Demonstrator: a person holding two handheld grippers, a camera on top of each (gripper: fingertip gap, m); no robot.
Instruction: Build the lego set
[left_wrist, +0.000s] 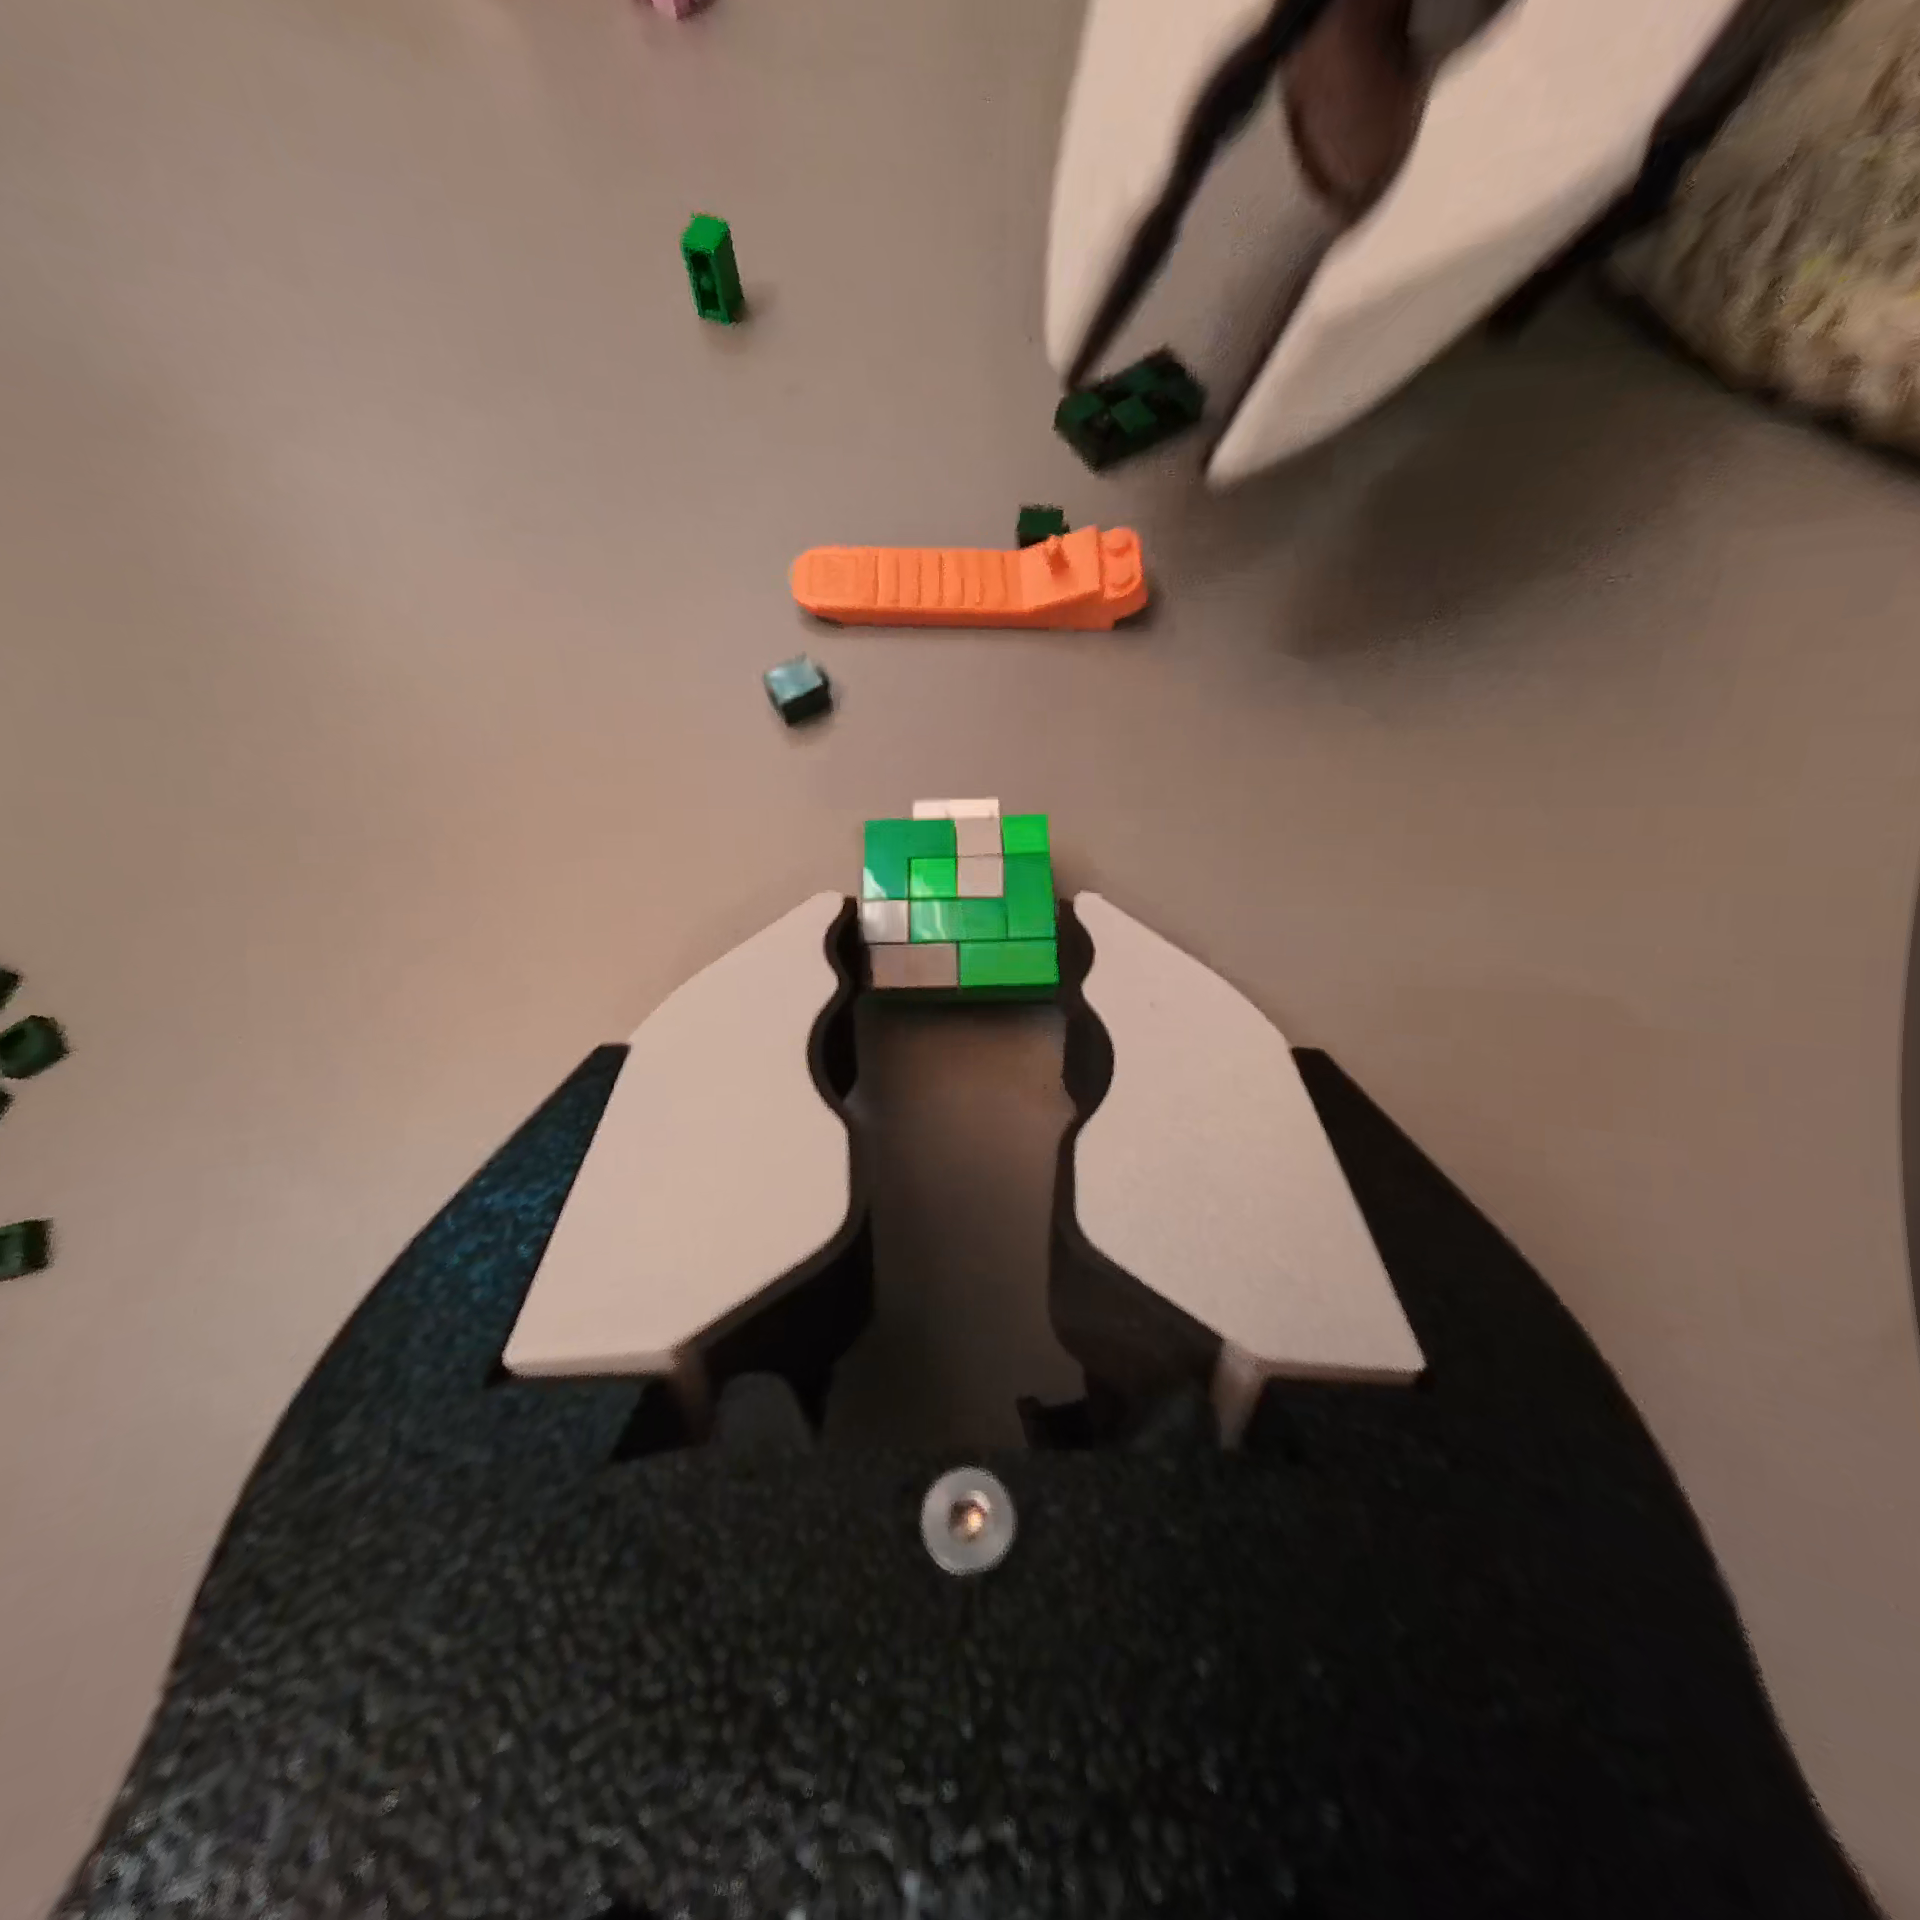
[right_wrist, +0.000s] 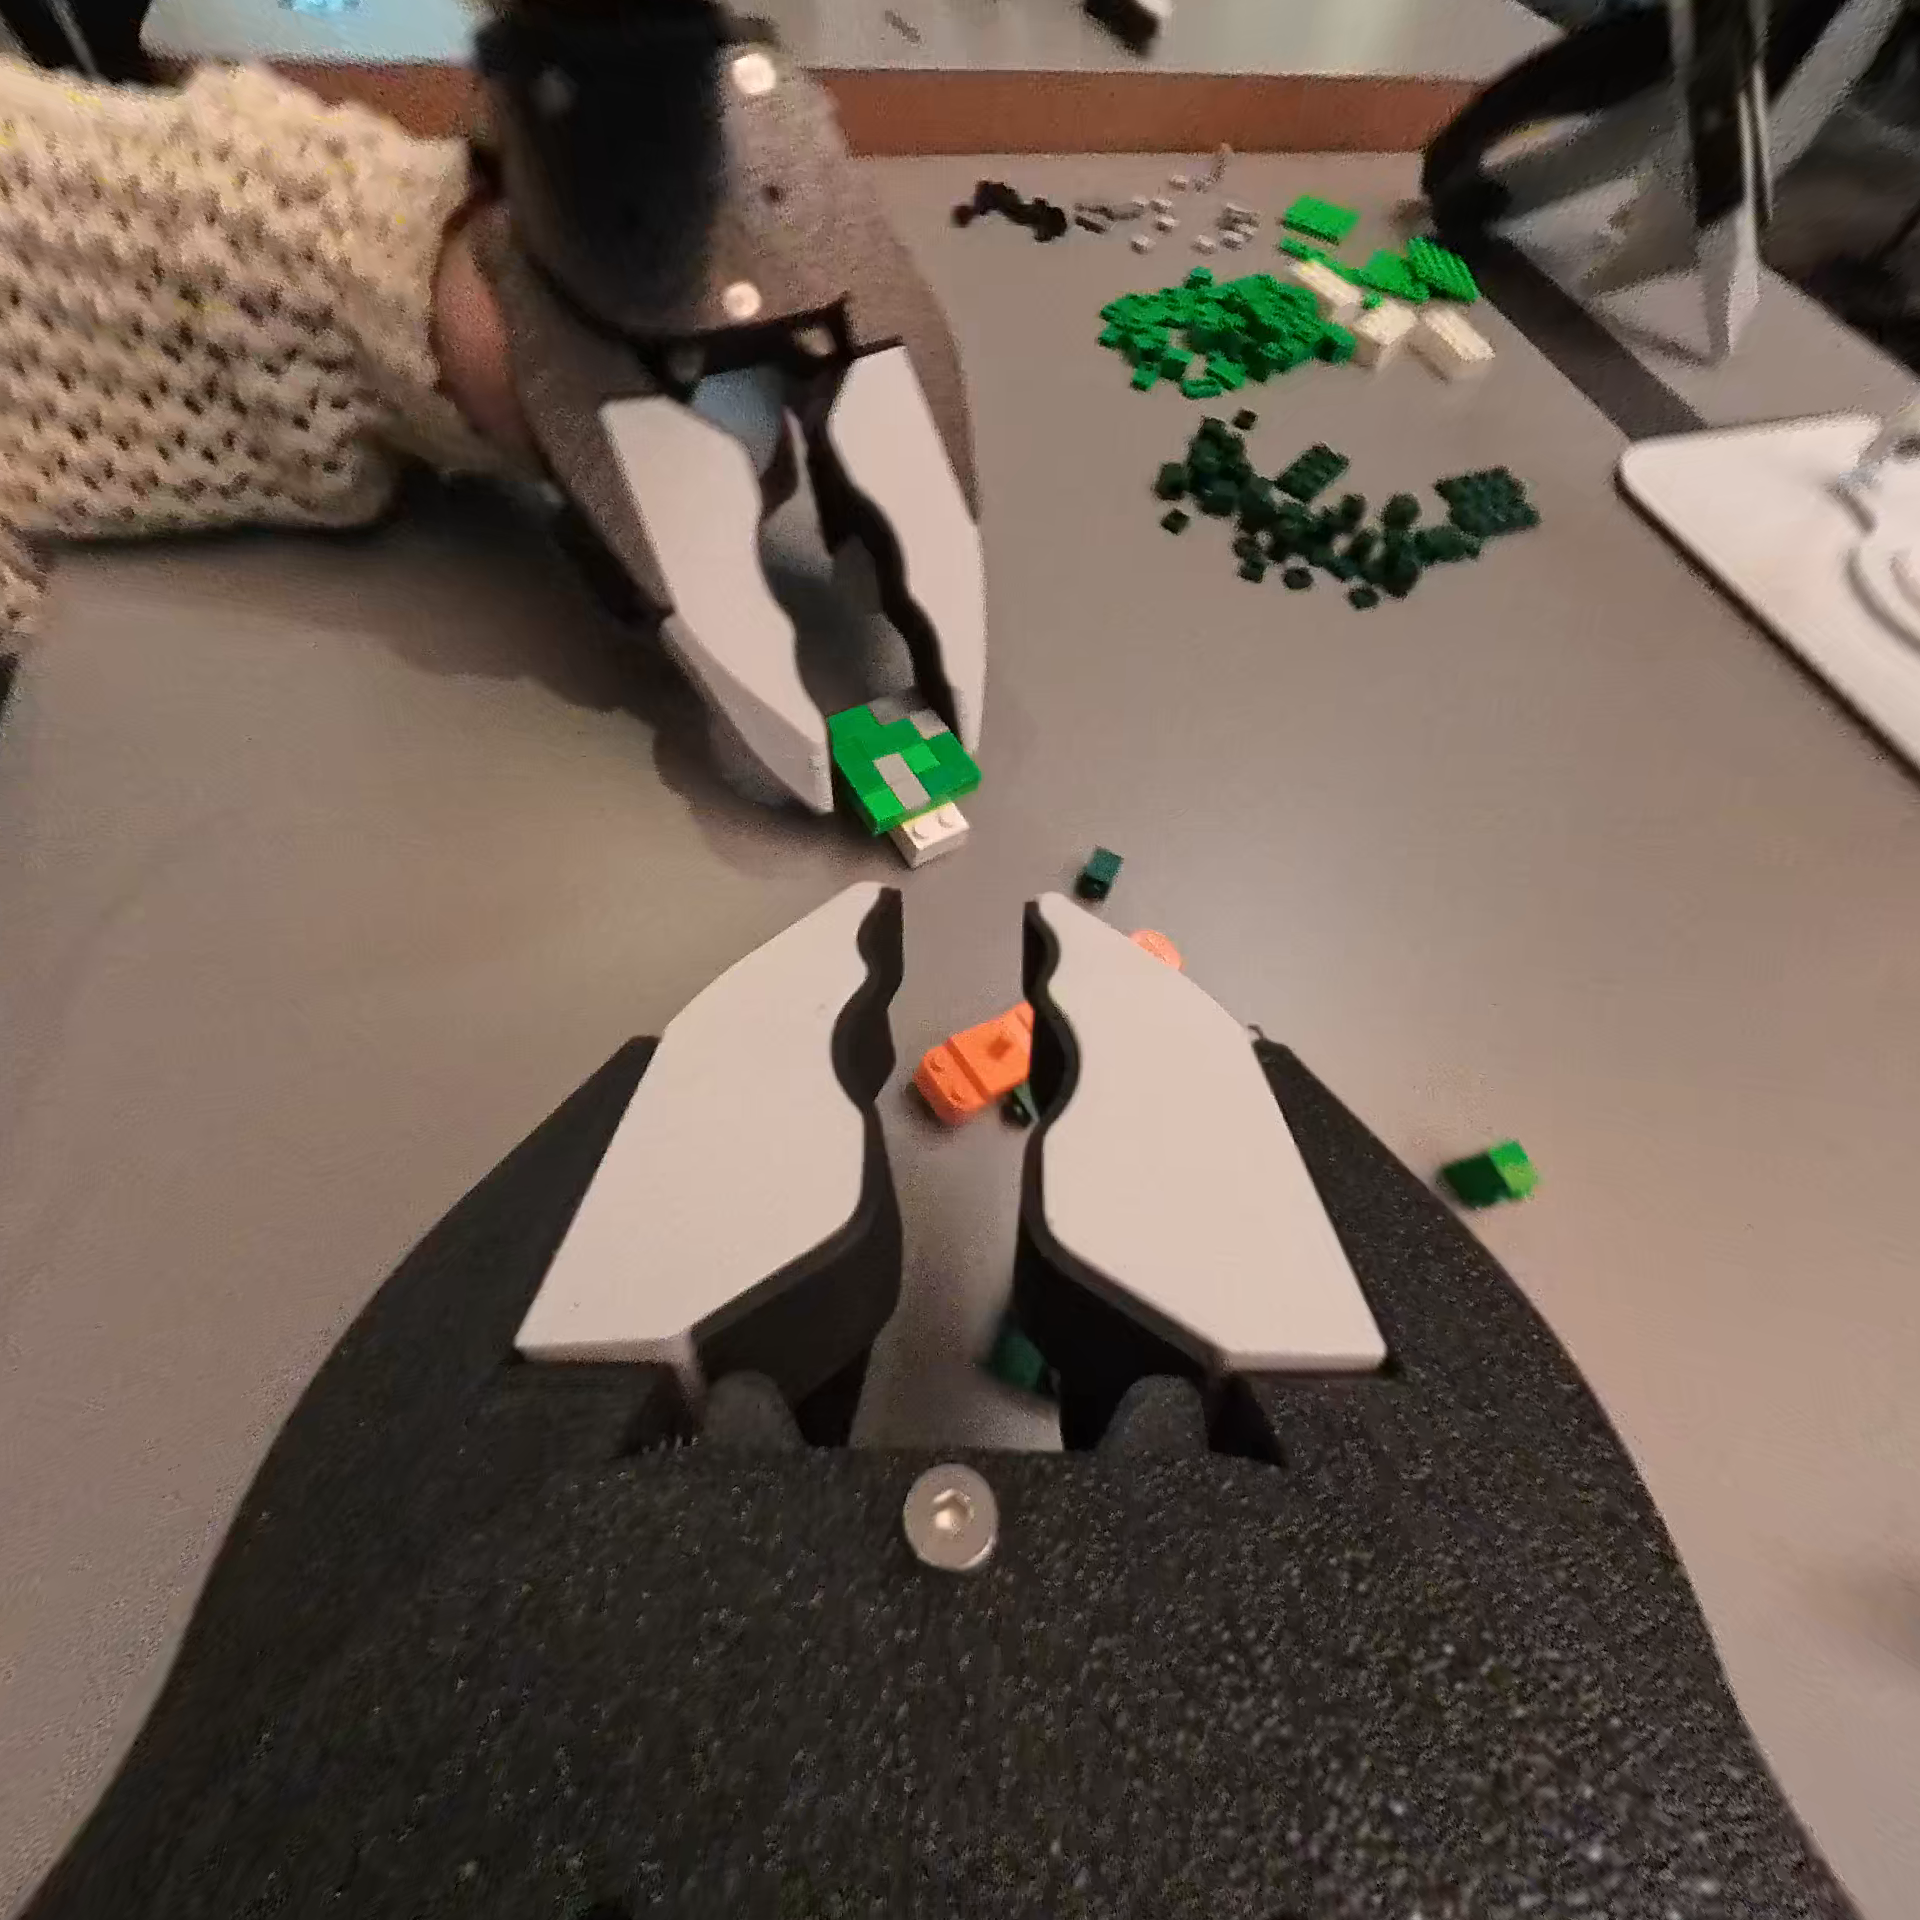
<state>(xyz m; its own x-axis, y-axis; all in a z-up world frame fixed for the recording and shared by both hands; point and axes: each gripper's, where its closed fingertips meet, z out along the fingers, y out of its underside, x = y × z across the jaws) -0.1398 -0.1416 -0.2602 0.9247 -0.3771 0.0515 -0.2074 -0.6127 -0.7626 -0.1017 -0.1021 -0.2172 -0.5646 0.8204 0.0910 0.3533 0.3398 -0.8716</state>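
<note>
We are steadying the green and grey lego build (left_wrist: 961, 904) on the desk (left_wrist: 364, 623) while the next piece is being fetched.

Our left gripper (left_wrist: 961, 940) is pinching the build's near end, fingers closed against its two sides, white brick poking out the far end. Our right gripper (right_wrist: 961, 899) is hovering with fingers apart and empty, right over a dark green brick (left_wrist: 1127, 410). We judge the step as picking that brick; next we need to lower, close squarely, then carry it over. Nearby are lying the orange brick separator (left_wrist: 966, 587), a bright green brick (left_wrist: 712, 268) and sorted piles of green pieces (right_wrist: 1226, 332) and dark green pieces (right_wrist: 1340, 514) on the plain grey desk.
</note>
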